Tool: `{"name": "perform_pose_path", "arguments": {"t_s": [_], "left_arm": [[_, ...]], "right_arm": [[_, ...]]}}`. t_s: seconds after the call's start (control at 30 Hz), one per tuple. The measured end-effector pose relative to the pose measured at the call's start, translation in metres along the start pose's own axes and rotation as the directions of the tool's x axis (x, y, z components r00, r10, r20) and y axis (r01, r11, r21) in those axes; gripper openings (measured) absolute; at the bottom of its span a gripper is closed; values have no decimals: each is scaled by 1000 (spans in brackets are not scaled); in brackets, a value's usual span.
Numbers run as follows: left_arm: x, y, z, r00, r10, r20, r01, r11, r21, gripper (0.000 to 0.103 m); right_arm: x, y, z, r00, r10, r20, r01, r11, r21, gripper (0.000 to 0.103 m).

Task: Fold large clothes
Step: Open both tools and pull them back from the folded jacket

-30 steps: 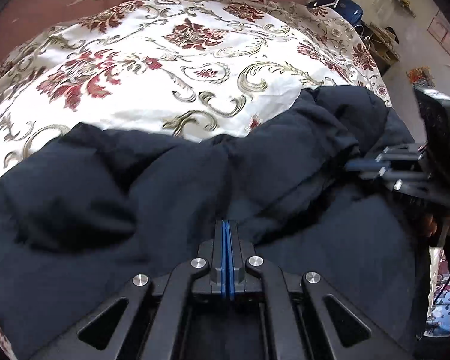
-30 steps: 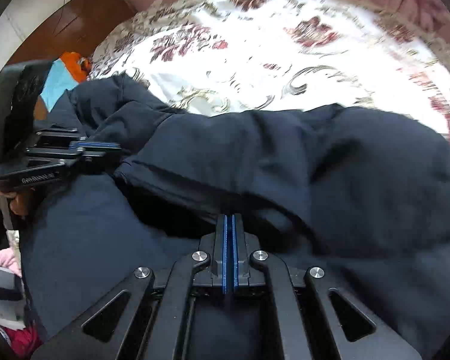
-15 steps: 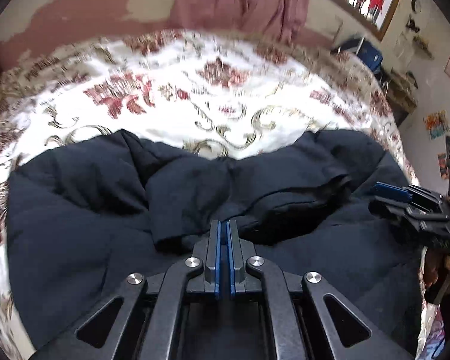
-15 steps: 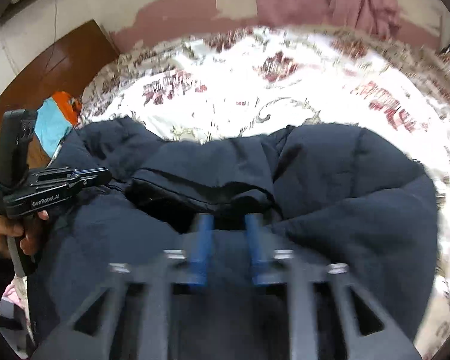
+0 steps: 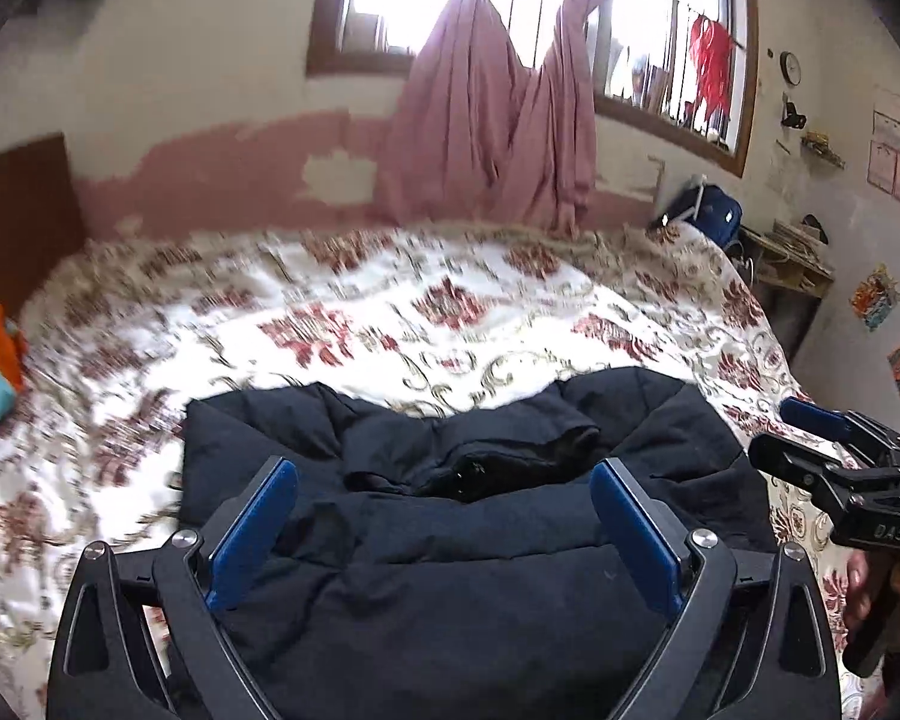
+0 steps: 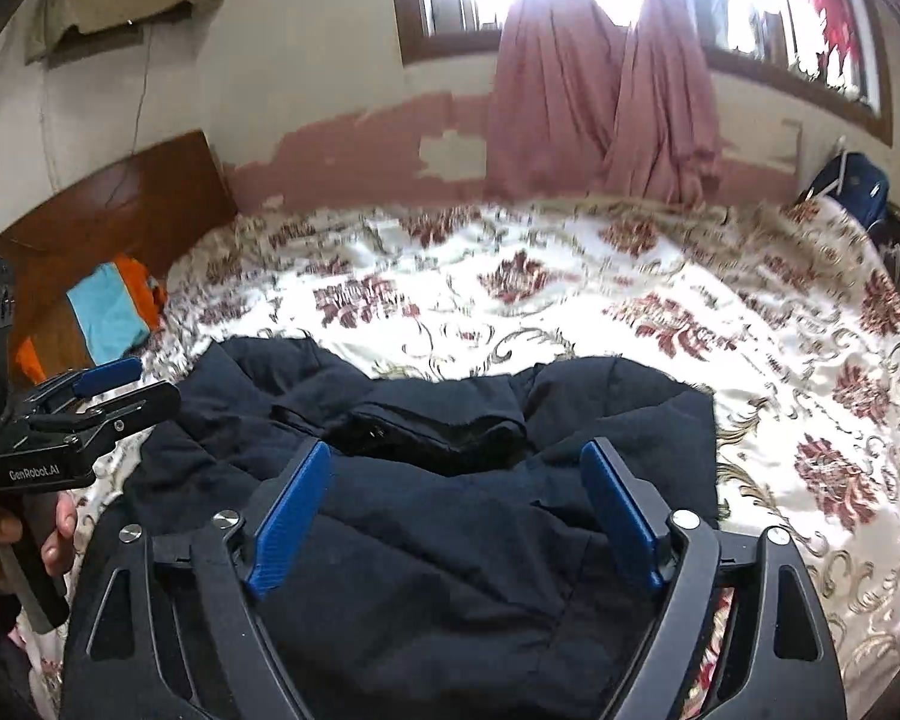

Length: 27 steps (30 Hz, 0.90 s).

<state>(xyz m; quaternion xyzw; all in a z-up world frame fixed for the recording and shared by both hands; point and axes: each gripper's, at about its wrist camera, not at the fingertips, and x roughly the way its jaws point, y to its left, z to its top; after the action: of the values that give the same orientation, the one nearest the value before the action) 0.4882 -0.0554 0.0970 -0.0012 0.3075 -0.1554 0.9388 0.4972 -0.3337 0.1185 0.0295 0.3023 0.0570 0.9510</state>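
A dark navy padded jacket lies folded in a bundle on the near part of the bed. My left gripper hangs above it. Its jaws are opening wide, and nothing sits between the blue pads. My right gripper also hovers over the jacket, jaws opening and empty. Each shows in the other's view: the right gripper at the jacket's right edge, the left gripper at its left edge. A hand holds each one.
A floral bedspread covers the bed beyond the jacket. An orange and teal cloth lies by the wooden headboard. Pink curtains hang at the window. A blue bag and a cluttered desk stand at the right.
Both grippers were shut low against the jacket; now both stand open, lifted up and drawn back. The views have tilted up to show the wall and window. The jacket stays on the bed.
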Motion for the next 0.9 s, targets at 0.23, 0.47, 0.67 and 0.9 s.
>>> {"name": "perform_pose_path", "arguments": {"t_s": [0.23,0.47,0.67,0.9], "left_arm": [[-76,-13,-14,989,72,130,-78,996,34,103],[-130,-17,-46,980,85,179,-89,996,19,103],[-170,-26,-84,972,91,218,-101,994,36,103],[-202,-36,-124,972,94,213,-103,994,32,103]], "right_arm": [[-62,27,-14,995,-24,101,27,999,-32,92],[-112,50,-45,989,-27,149,35,998,-53,98],[-146,60,-83,985,-37,170,48,997,-57,98],[-184,59,-131,982,-38,185,46,998,-41,99]]}}
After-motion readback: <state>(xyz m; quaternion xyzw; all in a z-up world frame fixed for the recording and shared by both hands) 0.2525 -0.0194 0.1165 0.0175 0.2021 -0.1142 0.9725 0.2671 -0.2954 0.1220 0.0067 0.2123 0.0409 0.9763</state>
